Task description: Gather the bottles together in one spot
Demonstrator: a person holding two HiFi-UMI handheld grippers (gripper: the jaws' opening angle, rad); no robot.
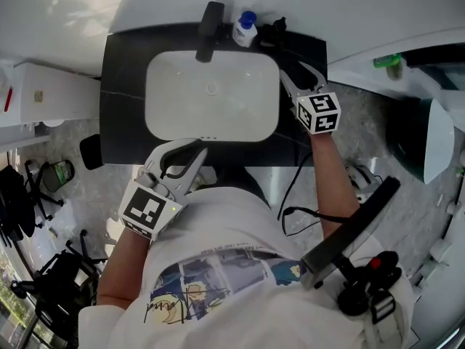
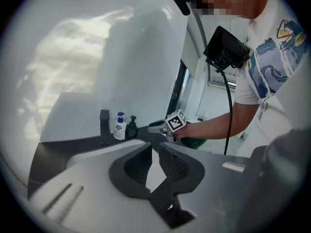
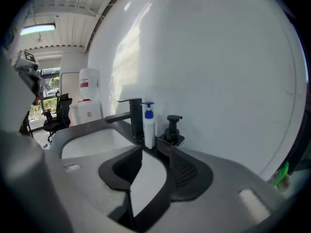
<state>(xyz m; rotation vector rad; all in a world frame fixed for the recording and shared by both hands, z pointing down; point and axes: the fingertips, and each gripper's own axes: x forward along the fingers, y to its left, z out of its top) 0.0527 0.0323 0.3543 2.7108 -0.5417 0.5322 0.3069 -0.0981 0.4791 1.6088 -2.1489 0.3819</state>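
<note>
The white blue-topped plastic bottle (image 3: 149,127) and black pump bottle (image 3: 173,130) stand together beside the black tap (image 3: 136,118), so the right gripper (image 3: 150,149) seems done, jaws spread and empty.

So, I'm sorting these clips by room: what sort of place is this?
Probably a bathroom or washroom: a white basin set in a dark countertop, a black faucet behind it, and a white pump bottle and black dispenser standing beside the faucet.

Legible txt: none. White bottle (image 3: 148,127): blue/red label, print too small to read. White dispenser (image 3: 89,92): red sticker, unreadable. T-shirt (image 1: 218,267): scrawled script, illegible.
</note>
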